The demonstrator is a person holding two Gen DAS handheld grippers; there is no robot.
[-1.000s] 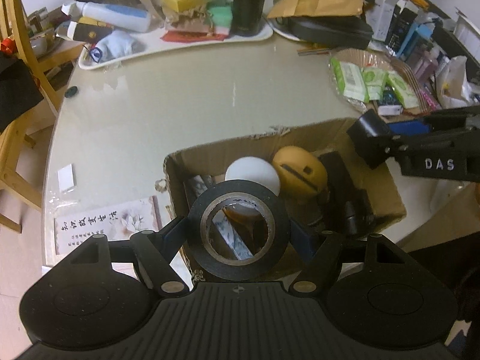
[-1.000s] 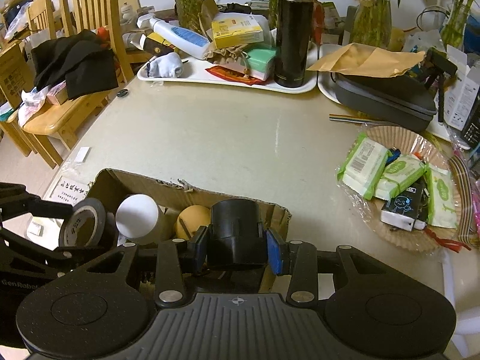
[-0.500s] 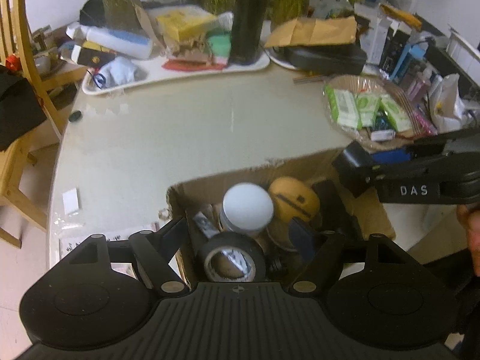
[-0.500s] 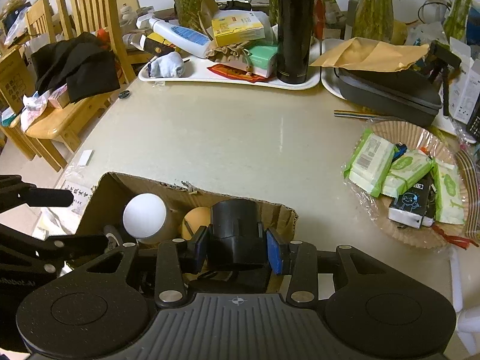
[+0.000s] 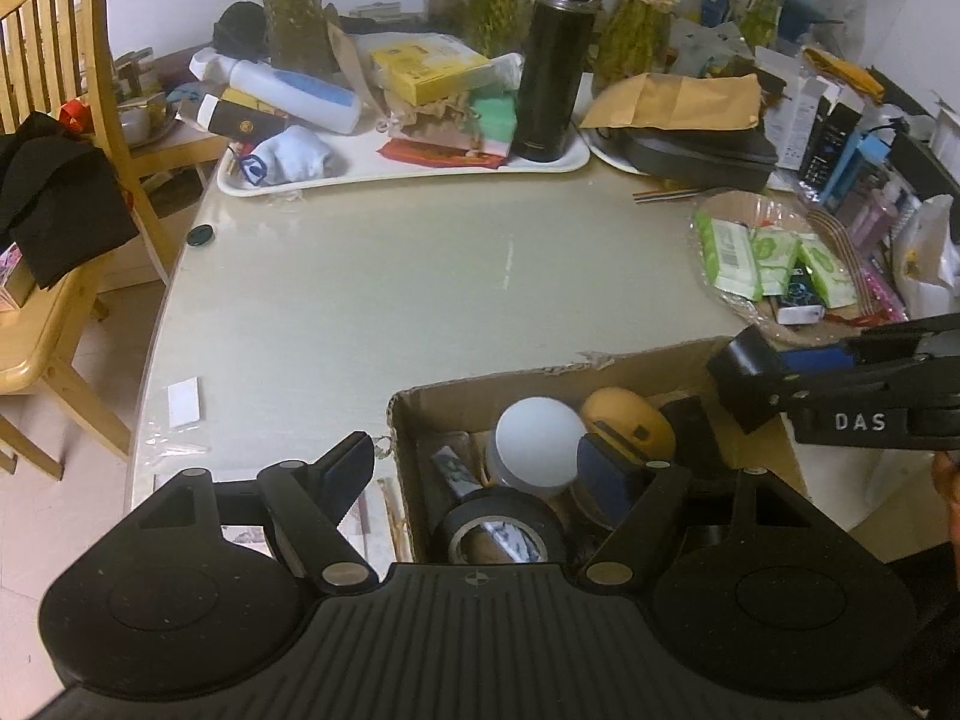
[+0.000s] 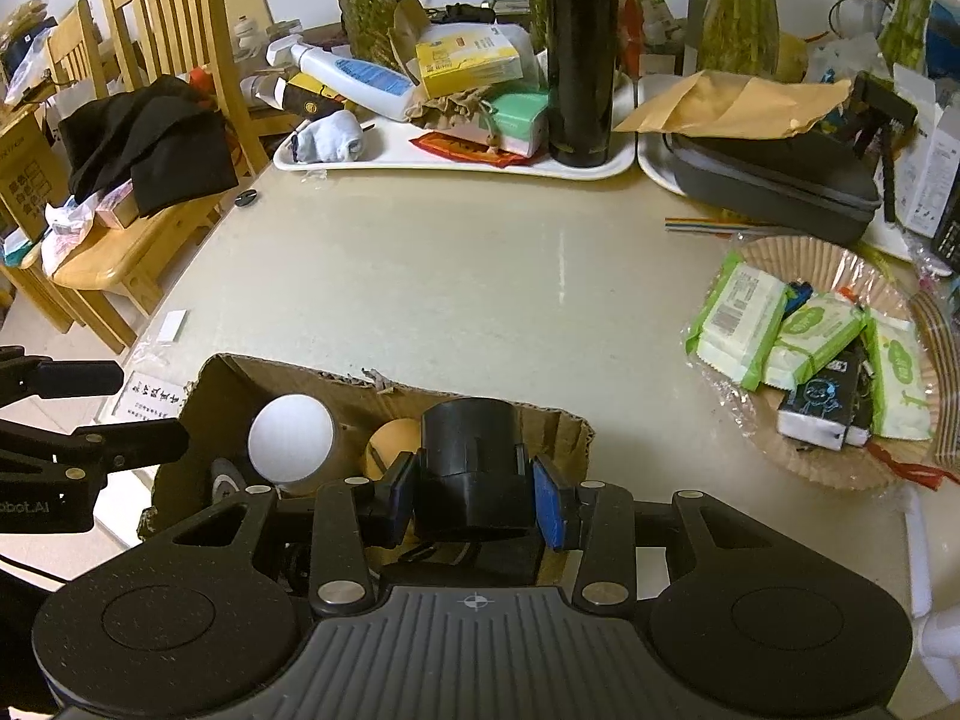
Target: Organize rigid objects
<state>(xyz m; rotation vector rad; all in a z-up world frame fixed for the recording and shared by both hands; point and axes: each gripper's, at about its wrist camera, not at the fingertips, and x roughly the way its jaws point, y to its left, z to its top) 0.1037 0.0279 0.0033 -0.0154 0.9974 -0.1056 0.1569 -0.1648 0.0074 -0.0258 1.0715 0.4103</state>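
Note:
A torn cardboard box (image 5: 522,381) (image 6: 336,387) sits on the table's near edge. A black tape roll (image 5: 501,531) lies inside it, beside a white-lidded jar (image 5: 540,441) (image 6: 292,429) and an orange oval object (image 5: 627,426) (image 6: 393,441). My left gripper (image 5: 480,471) is open and empty above the box's left end. My right gripper (image 6: 474,486) is shut on a black cylindrical object (image 6: 471,456) and holds it over the box's right side; it also shows in the left wrist view (image 5: 747,375).
A white tray (image 6: 456,159) with a black flask (image 6: 579,51), bottles and boxes stands at the back. A wicker basket (image 6: 780,252) of wipe packs is at the right, a dark case (image 6: 774,177) behind it. Wooden chairs (image 6: 150,114) stand left. A printed card (image 6: 150,402) lies by the box.
My left gripper opened and let the black tape roll drop into the box, then drew back and up. My right gripper kept hold of the black cylinder, nearly still.

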